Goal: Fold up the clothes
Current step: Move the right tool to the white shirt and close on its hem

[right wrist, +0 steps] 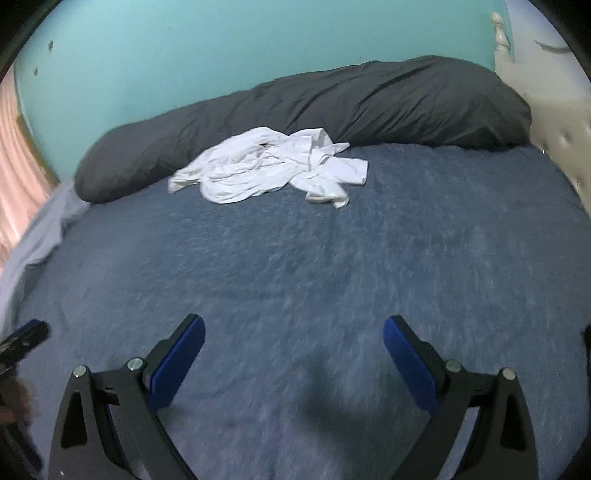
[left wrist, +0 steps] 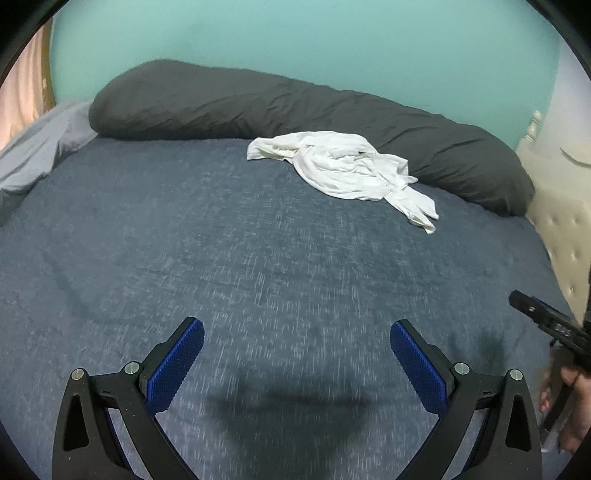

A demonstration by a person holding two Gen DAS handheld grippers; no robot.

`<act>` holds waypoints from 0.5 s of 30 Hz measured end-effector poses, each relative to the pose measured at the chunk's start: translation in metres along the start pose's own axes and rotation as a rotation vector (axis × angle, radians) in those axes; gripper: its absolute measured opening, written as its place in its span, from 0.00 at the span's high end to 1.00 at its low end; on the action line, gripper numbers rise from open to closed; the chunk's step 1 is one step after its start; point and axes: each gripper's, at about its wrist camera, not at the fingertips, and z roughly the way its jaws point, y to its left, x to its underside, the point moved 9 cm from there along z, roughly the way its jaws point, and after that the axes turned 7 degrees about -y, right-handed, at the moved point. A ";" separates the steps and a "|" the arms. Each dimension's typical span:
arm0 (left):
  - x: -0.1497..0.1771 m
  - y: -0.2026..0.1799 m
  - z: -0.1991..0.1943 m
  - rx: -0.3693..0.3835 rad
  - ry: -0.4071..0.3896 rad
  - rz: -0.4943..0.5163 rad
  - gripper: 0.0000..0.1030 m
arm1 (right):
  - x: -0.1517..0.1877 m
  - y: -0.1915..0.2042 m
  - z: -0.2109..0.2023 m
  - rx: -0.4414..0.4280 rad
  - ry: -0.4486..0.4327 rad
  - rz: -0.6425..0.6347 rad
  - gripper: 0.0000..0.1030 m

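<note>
1. The left gripper (left wrist: 296, 334) has its two black fingers with blue ribbed pads (left wrist: 175, 365) spread wide, holding nothing, above bare bedcover.
2. The right gripper (right wrist: 294, 330) is likewise spread wide and empty, its blue pads (right wrist: 177, 360) over the same bare surface. In the left wrist view its black body shows at the right edge, with part of the person's hand (left wrist: 570, 406) holding it.
3. Below both lies the blue-grey textured bedcover (left wrist: 258, 258), flat, with only the grippers' shadows on it near the fingers.
4. The task's thing, a crumpled white cloth garment (left wrist: 343, 166), lies well apart from both grippers, at the far side of the bed, just against the long dark grey bolster pillow (left wrist: 221, 103) that runs along the turquoise wall (left wrist: 295, 33). It is bunched, with one narrow part trailing toward the cream tufted headboard (left wrist: 561, 229).
5. Judged step: the very start, the approach; no fold is made.
6. The next move calls for carrying both grippers across to the heap, pinching two separate edges, and drawing it onto the free middle to spread flat. Which part is sleeve or hem I cannot tell.
</note>
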 end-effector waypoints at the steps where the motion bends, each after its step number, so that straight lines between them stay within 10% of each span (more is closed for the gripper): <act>1: -0.003 0.001 0.006 -0.001 0.004 -0.002 0.00 | -0.006 0.000 0.011 -0.004 0.003 -0.009 0.05; 15: -0.029 0.026 0.108 -0.035 0.086 -0.046 0.00 | -0.071 -0.021 0.172 0.086 0.057 -0.124 0.05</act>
